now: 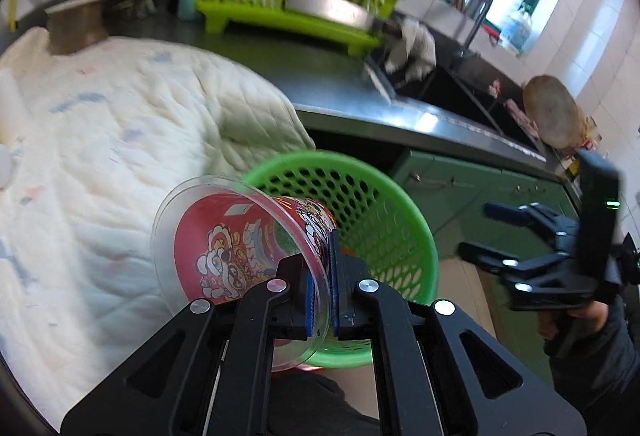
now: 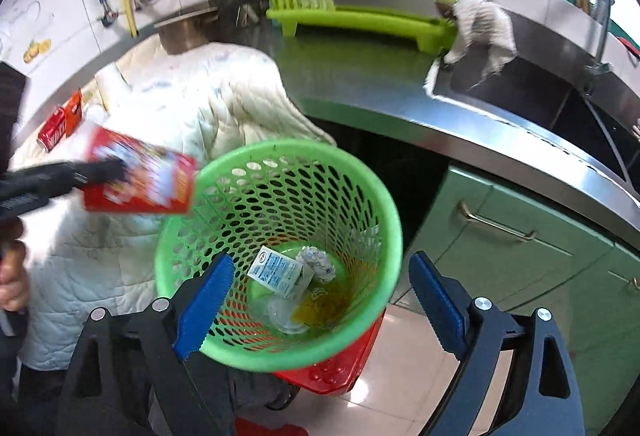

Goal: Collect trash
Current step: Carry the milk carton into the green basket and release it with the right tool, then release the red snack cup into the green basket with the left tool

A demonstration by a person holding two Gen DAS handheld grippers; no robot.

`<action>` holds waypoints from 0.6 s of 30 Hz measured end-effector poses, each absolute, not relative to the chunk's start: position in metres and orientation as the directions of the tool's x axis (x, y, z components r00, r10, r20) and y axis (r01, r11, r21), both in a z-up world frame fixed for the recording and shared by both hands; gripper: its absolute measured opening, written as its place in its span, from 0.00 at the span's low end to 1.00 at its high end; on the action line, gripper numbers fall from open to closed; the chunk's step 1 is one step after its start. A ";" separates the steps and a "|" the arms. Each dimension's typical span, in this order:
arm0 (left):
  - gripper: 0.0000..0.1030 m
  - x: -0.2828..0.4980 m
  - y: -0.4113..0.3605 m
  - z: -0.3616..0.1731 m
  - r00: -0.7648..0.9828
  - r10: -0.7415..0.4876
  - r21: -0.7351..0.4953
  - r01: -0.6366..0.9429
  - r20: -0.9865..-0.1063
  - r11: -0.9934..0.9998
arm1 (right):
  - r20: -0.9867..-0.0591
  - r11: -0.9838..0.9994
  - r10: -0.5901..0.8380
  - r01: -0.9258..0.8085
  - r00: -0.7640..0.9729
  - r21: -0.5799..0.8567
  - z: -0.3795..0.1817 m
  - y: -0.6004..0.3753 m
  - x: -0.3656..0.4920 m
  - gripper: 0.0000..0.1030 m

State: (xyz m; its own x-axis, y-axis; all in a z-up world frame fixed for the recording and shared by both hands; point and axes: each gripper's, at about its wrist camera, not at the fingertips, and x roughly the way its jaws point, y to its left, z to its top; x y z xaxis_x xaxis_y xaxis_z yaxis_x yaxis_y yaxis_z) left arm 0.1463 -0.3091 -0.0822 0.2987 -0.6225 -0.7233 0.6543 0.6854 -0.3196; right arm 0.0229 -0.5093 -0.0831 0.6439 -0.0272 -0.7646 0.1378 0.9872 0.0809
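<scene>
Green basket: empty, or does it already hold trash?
Not empty. Looking down into the green basket, the right wrist view shows a white printed sachet, a crumpled wrapper and clear plastic on its bottom.

Black gripper [image 2: 320,300], blue ridged pads [image 2: 206,302]

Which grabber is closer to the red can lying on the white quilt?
Left. The left gripper, clamped on the red noodle cup, is just beside the red can. The right gripper hangs open over the green basket, farther away.
</scene>
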 end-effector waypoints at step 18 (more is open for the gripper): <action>0.42 0.131 -0.319 -0.092 0.237 -0.637 -0.370 0.647 -0.734 0.666 | -0.722 0.988 0.009 0.106 0.692 0.114 -0.070 -0.500 0.009 0.84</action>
